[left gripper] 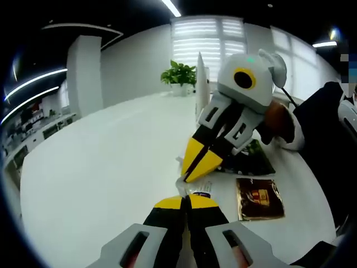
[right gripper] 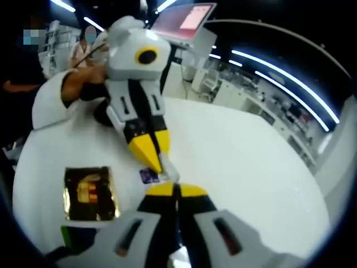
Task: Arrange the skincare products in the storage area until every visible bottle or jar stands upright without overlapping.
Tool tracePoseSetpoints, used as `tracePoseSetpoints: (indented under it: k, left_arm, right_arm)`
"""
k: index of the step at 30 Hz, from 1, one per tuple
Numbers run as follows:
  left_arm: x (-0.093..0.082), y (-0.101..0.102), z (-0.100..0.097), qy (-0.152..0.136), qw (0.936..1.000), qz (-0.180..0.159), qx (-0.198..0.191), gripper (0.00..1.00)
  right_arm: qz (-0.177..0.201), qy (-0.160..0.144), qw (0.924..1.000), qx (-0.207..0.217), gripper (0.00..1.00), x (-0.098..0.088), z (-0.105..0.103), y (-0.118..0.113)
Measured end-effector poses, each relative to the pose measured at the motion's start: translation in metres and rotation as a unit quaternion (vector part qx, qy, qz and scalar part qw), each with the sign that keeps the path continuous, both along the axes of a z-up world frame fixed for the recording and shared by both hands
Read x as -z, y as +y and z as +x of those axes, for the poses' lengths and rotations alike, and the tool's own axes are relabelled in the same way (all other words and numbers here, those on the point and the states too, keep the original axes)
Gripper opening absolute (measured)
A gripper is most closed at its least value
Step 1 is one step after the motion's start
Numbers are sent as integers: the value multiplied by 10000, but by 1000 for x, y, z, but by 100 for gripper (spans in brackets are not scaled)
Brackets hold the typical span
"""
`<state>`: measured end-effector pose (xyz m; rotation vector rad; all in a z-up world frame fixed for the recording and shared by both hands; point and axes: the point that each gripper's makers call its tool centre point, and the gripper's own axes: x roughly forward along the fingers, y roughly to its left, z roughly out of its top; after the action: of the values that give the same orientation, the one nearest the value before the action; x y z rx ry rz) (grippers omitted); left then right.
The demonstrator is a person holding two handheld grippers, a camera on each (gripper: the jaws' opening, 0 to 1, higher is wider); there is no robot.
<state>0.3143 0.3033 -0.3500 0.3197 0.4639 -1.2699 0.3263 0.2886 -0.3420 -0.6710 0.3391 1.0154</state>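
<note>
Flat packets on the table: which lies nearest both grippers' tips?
The small purple-printed packet; the gold packet and dark green packet lie aside.

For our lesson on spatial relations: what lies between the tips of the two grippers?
A small purple-labelled packet lies on the table between the left gripper and the right gripper, clearest in the right gripper view.

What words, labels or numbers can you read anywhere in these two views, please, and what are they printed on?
None can be read with confidence.
Gold-brown packet: red and yellow marks, too blurred to read.
Small white sachet between the gripper tips: purple patch, print too small.
Dark green packet: no legible text.
Screen behind the table: pinkish glow, nothing legible.
</note>
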Motion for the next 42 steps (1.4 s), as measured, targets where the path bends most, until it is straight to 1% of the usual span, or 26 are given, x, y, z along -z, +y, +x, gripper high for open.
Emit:
tracePoseSetpoints:
  k: [6,16,21,24,28,29,30,31,34,37,39,40,42]
  left_arm:
    - [2,-2,-6,-63,10000,70,-4,1]
    - [2,-2,-5,-183,9996,190,-44,0]
    - [3,1,-2,-212,9995,246,-65,0]
    - [4,-5,-11,-209,9995,244,-74,0]
    - [5,-5,-13,-219,9994,242,-76,0]
    - [5,-4,-11,-218,9994,247,-84,0]
    - [5,-4,-12,-245,9993,266,-82,0]
    - [5,-5,-12,-245,9993,270,-79,0]
    - [5,-5,-12,-235,9994,257,-77,0]
    - [5,-4,-10,-237,9994,260,-78,0]
    - [5,-8,-13,-237,9993,263,-78,0]
    - [5,-7,-12,-231,9994,260,-78,0]
    - [4,-5,-9,-233,9994,263,-78,0]
  right_arm:
    - [-38,8,10000,-1,0,1,1,0]
    - [-26,10,10000,10,0,4,0,0]
    - [-30,-59,10000,-46,1,3,3,1]
    - [-45,-99,9999,-37,3,3,5,0]
    - [-101,-224,9997,-25,7,1,8,-1]
    - [-108,-283,9995,-15,9,-1,10,-2]
    - [-77,-302,9995,41,11,-2,12,-3]
    - [-56,-282,9995,90,12,-2,14,-5]
    - [145,-274,9995,72,8,-8,16,-2]
    - [258,-429,9987,87,7,-16,17,0]
    - [328,-487,9983,23,5,-21,15,2]
    - [336,-471,9983,-51,4,-21,14,3]
    - [333,-333,9988,-129,4,-19,9,3]
